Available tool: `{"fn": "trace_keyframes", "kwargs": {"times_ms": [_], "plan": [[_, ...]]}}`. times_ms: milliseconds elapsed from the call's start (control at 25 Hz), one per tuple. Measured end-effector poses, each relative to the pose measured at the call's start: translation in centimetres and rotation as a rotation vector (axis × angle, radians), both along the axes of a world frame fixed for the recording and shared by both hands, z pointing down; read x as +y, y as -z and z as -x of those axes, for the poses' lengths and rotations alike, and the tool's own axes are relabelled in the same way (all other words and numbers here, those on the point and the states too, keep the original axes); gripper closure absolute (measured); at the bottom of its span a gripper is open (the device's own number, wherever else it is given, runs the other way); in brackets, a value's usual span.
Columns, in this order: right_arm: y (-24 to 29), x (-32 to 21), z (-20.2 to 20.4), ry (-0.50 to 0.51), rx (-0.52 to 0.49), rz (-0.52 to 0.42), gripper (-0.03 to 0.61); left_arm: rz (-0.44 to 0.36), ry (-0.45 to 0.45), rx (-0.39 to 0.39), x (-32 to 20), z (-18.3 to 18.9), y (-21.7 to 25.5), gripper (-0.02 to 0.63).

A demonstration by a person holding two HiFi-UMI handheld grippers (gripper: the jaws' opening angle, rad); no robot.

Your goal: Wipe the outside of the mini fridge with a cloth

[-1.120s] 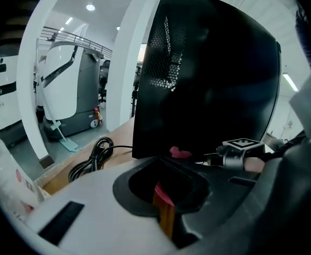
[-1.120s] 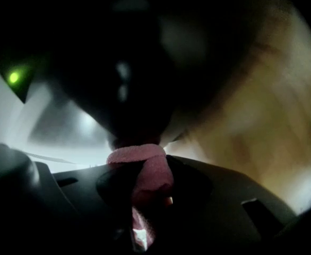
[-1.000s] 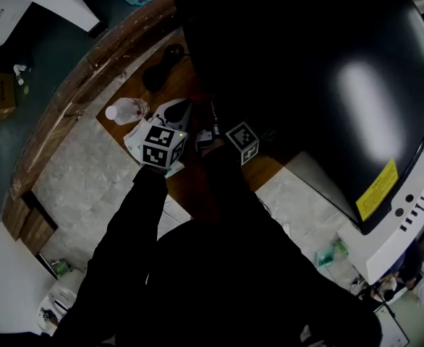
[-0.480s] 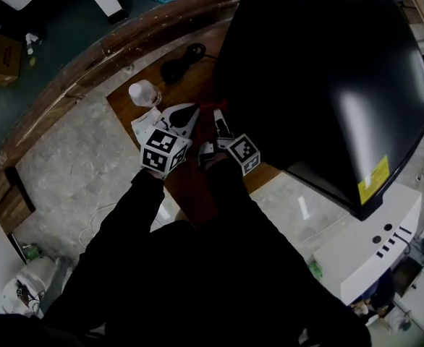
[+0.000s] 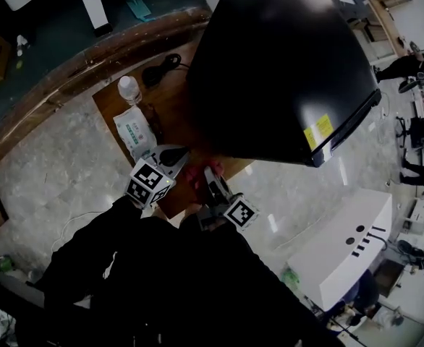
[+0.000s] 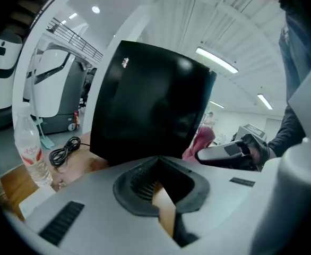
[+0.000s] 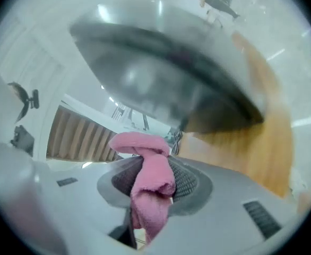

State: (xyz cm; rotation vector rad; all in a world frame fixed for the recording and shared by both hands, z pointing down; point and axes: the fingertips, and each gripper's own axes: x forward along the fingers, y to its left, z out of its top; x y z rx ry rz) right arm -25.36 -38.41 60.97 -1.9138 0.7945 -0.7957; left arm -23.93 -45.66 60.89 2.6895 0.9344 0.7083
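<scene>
The black mini fridge (image 5: 284, 71) stands on a low wooden board (image 5: 170, 107); it fills the middle of the left gripper view (image 6: 150, 105) and is a blurred dark mass in the right gripper view (image 7: 161, 73). My right gripper (image 5: 210, 179) is shut on a pink cloth (image 7: 147, 179), which hangs bunched from its jaws near the board's near edge (image 5: 192, 177). Just to its left, my left gripper (image 5: 170, 156) is shut and holds nothing (image 6: 158, 161). From it I see the cloth (image 6: 200, 142) to the right, apart from the fridge.
A water bottle (image 5: 129, 89), a pack of wipes (image 5: 134, 130) and a coiled black cable (image 5: 161, 67) lie on the board left of the fridge. A white machine (image 5: 342, 244) stands on the marble floor at the right. A curved wooden ledge (image 5: 60, 71) runs behind.
Both grippers have drawn back from the fridge's side to the board's near edge, the pink cloth coming along in the right one. The head view has swung, so the fridge now sits higher.
</scene>
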Motion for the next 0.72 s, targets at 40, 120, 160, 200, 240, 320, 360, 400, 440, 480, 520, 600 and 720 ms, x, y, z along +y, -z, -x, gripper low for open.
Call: {"fn": "trace_keyframes", "kwargs": {"times_ms": [40,120,160,200,240,320,360,400,440,480,520,600,720], "plan": [[0.8,1.7,0.9,-0.01,0.016,0.006,0.451,0.005,-0.026,0.005,1.3,1.0,0.7,0.607],[2.4,5.0,2.1,-0.022,0.054,0.025,0.451,0.009,-0.069,0.022,3.9,2.6,2.1,0.607],[3.1,6.6,2.5,-0.025,0.074,0.039,0.451,0.007,-0.086,0.032,5.2,3.2,2.8,0.607],[3.7,8.2,2.9,-0.03,0.092,0.056,0.451,0.003,-0.1,0.039,6.6,3.8,3.3,0.607],[4.2,9.8,3.2,-0.035,0.109,0.078,0.451,-0.005,-0.114,0.044,8.1,4.4,3.8,0.607],[5.2,12.9,3.7,-0.039,0.159,0.124,0.449,-0.021,-0.133,0.052,10.9,5.3,4.7,0.607],[5.9,14.4,3.9,-0.039,0.189,0.137,0.449,-0.026,-0.138,0.057,12.3,5.7,5.2,0.607],[6.7,15.9,4.1,-0.036,0.219,0.142,0.449,-0.03,-0.142,0.062,13.7,6.1,5.8,0.607],[7.5,17.4,4.4,-0.031,0.249,0.143,0.449,-0.035,-0.143,0.066,15.1,6.5,6.3,0.607],[8.5,19.1,4.7,-0.022,0.28,0.143,0.451,-0.038,-0.142,0.073,16.7,7.0,7.0,0.607],[9.4,20.9,5.0,-0.01,0.312,0.145,0.451,-0.038,-0.141,0.082,18.5,7.3,7.8,0.607],[11.4,25.0,5.2,0.015,0.381,0.159,0.449,-0.029,-0.145,0.111,22.8,7.5,9.6,0.607],[14.5,31.8,5.1,0.032,0.471,0.174,0.449,-0.018,-0.162,0.146,30.0,7.0,11.9,0.607]]}}
